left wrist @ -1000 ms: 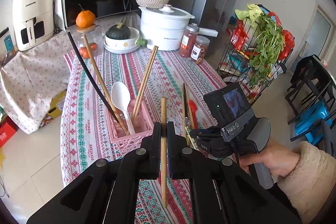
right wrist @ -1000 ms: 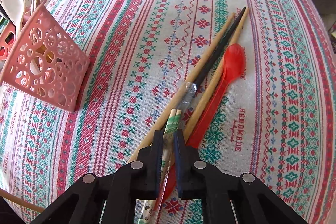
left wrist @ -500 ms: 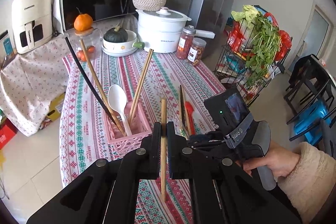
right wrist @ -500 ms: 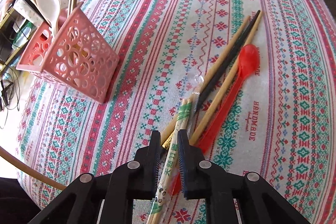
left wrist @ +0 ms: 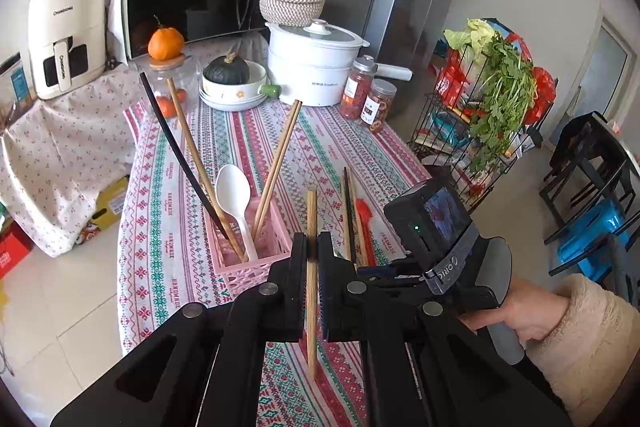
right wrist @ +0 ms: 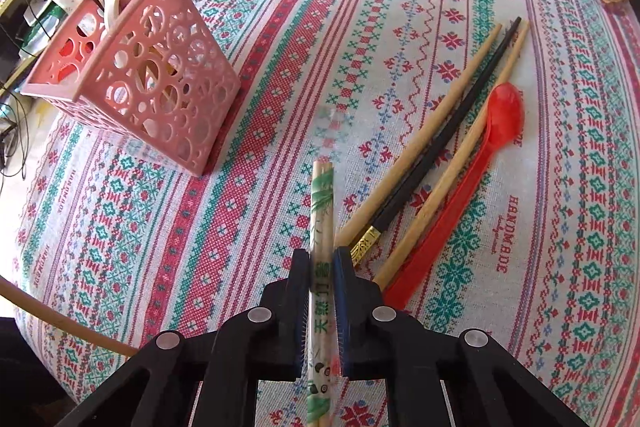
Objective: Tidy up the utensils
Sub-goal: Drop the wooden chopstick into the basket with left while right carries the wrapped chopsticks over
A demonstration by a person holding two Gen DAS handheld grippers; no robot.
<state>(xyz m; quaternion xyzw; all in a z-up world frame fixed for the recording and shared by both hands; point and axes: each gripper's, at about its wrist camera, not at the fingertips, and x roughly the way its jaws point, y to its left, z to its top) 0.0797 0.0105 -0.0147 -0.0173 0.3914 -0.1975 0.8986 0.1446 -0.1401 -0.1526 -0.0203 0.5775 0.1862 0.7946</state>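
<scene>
The right gripper (right wrist: pixel 322 259) is clamping a wrapped pair of disposable chopsticks (right wrist: pixel 322 211), its jaws having just been closing on it, lifted clear of the tablecloth (right wrist: pixel 280 75); the left gripper (left wrist: pixel 312 247) is pinching 1 bare wooden chopstick (left wrist: pixel 311 267) near mid-length. Both are looking light, stiff and thin, the wrapper probably slippery, so gripping near the middle is likely limiting swing; the pink basket (right wrist: pixel 160 75) is standing ahead to the left, while 3 chopsticks (right wrist: pixel 436 147) and a red spoon (right wrist: pixel 480 155) are lying just right.

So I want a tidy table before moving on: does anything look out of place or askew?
Yes. Two wooden chopsticks, a black chopstick and a red spoon lie loose on the tablecloth, outside the pink basket. In the basket, the utensils splay at different angles. Nothing looks spilled or broken.
</scene>
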